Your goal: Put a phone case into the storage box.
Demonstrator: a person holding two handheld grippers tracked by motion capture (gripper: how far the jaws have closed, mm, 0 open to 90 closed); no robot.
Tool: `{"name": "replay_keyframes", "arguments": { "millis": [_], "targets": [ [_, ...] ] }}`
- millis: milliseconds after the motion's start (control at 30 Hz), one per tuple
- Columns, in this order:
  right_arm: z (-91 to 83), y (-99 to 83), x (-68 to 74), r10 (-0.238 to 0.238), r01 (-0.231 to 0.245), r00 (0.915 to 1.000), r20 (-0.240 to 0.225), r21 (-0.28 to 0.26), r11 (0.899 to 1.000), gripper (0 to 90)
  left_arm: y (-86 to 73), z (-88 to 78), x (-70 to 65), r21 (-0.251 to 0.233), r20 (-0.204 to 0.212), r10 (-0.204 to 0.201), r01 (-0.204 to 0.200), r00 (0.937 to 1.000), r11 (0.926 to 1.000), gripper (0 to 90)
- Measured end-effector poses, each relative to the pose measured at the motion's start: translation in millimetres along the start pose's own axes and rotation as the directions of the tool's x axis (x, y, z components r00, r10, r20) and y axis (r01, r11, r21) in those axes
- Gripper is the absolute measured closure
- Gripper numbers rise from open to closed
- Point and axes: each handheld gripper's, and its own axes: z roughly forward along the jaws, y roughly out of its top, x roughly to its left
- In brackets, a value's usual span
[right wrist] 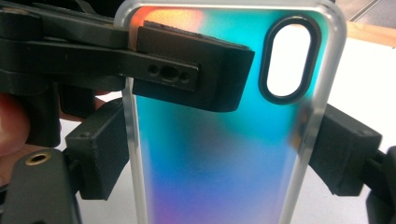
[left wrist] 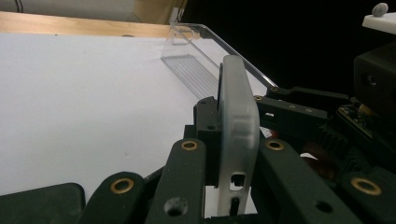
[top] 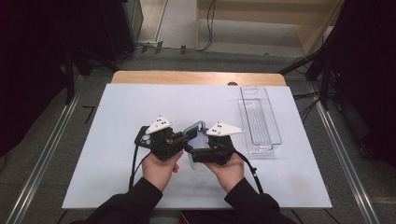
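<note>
A phone case with a frosted rim and an iridescent blue back is held above the white mat between both grippers. In the left gripper view it stands edge-on, and my left gripper is shut across its two faces. The right gripper view shows the case's back with its oval camera hole, and my right gripper is shut on the long side edges. The left gripper's black pad lies across the upper back. From above, the left gripper and right gripper meet at the case.
A clear plastic tray lies on the mat's right side, also seen as a tray beyond the case. The white mat covers a wooden table. Dark stands and cables flank the table.
</note>
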Motion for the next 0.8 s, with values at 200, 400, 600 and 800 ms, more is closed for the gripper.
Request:
{"name": "replay_keyframes", "arguments": {
  "millis": [200, 400, 600, 800],
  "targets": [
    [0.2, -0.1, -1.7, -0.009, 0.009, 0.9999, 0.008, 0.006, 1.0, 15.1, 3.9, -2.0, -1.5, 0.012, -0.011, 0.013, -0.013, 0.9999, 0.9998, 72.2],
    [1.6, -2.8, -9.1, -0.005, 0.004, 0.9997, 0.025, 0.023, 1.0, 15.1, 10.4, -9.8, 3.4, 0.034, -0.001, -0.021, 0.021, 0.9998, 0.9992, 53.3],
    [3.4, -5.9, -22.3, 0.016, -0.016, 0.9998, 0.008, 0.027, 0.999, 15.2, 13.5, -18.7, 11.1, 0.082, 0.031, -0.045, 0.042, 0.9985, 0.9957, 42.7],
    [-0.6, -4.1, -36.3, 0.03, -0.029, 0.9992, -0.025, 0.024, 0.999, 15.2, 13.7, -23.5, 18.2, 0.135, 0.104, -0.035, 0.02, 0.994, 0.9907, 37.1]
  ]
}}
